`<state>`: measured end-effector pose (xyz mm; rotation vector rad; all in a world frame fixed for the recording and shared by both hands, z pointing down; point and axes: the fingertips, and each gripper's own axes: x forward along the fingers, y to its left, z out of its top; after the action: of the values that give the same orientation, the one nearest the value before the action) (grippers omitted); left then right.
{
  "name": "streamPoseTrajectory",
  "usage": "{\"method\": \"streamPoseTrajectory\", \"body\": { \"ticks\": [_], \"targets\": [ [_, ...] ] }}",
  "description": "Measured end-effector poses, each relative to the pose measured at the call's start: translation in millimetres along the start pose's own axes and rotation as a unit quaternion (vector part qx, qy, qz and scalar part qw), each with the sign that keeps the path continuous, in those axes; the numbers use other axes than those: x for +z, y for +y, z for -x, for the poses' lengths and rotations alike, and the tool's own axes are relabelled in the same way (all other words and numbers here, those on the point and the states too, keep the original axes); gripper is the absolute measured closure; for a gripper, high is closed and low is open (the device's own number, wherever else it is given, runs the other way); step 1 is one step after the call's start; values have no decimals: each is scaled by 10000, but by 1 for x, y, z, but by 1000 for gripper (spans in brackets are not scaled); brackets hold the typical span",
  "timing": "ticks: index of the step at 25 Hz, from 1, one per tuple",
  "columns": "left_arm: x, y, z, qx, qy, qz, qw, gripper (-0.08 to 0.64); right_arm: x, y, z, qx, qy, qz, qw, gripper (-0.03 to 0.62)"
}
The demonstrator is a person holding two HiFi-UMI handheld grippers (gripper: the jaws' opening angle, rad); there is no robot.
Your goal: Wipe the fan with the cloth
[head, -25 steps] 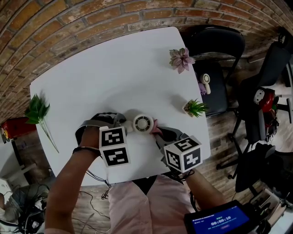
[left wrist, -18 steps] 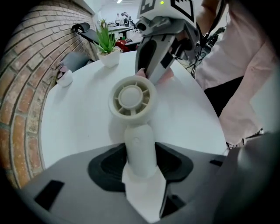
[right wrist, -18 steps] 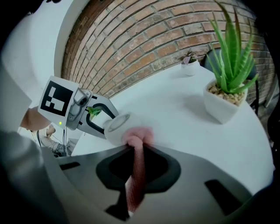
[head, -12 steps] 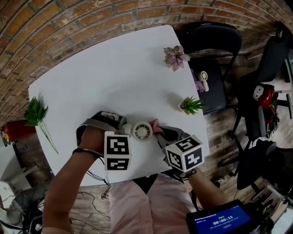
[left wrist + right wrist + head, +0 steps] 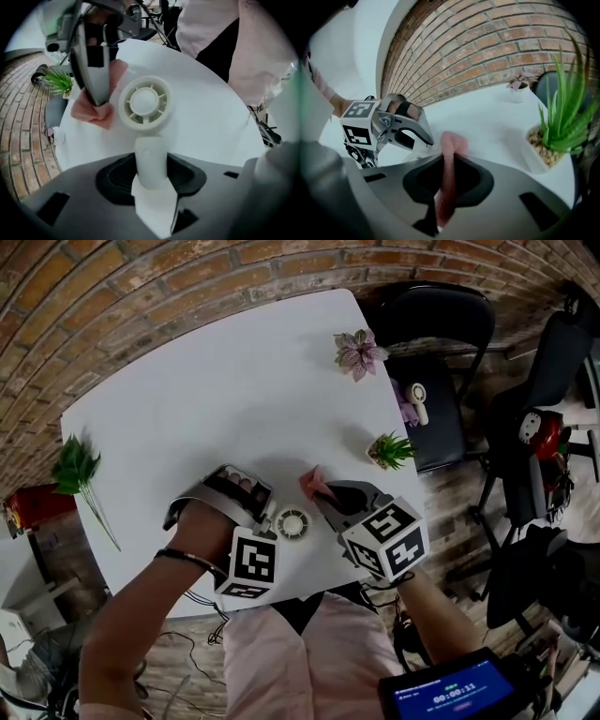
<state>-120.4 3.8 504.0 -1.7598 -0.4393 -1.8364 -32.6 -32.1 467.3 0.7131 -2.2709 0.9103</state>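
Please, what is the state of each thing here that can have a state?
Small white handheld fan: gripped by its handle.
Crumpled pink cloth: pinched, beside the fan.
Left gripper: shut on the fan.
Right gripper: shut on the cloth.
Spiky green potted plant: upright on the table.

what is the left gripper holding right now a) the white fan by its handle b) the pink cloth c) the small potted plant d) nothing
A: in the left gripper view the left gripper is closed on the handle of the white fan, while the pink cloth is clamped in the right gripper.
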Motion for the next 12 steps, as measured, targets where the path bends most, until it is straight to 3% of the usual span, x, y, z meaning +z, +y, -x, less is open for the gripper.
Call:
{"method": "streamPoseTrajectory", "body": {
  "ticks": [3, 5, 8, 12],
  "targets": [
    [1, -1, 1, 159, 64, -284, 9994, 362, 8, 1, 4, 144, 146, 878, 9959, 554],
    [2, -2, 1, 239, 119, -453, 9986, 362, 8, 9, 4, 355, 304, 1602, 9860, 554],
    [3, -3, 1, 312, 213, -718, 9967, 362, -2, 20, -3, 594, 672, 2700, 9587, 554],
    [4, -4, 2, 385, 266, -1011, 9938, 362, -20, 31, -19, 917, 1129, 3914, 9087, 554]
  ]
}}
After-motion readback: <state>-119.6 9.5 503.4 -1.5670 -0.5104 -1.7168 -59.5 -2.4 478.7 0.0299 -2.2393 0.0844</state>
